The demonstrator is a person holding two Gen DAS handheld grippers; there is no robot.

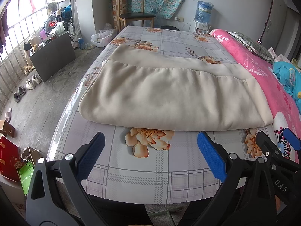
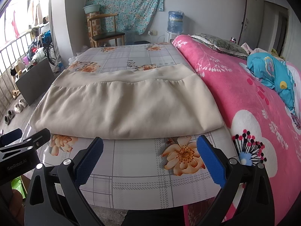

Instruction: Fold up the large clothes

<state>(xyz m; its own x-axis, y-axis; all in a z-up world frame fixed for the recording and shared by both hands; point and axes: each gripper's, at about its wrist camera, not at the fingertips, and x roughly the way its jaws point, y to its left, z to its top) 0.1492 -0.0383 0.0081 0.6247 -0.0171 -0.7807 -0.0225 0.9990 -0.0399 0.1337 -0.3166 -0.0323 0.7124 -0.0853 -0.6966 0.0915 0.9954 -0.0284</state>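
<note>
Folded beige garment [image 1: 169, 96] lying flat on floral bedsheet [image 1: 146, 179], pink blanket [image 1: 267, 75] touching at 3 o'clock; left gripper [image 1: 150, 150] and right gripper [image 2: 150, 154] near at 6 o'clock, spread wide, holding nothing

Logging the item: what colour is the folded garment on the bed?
Plain beige, no print; the folded garment shows best in the left wrist view.
</note>
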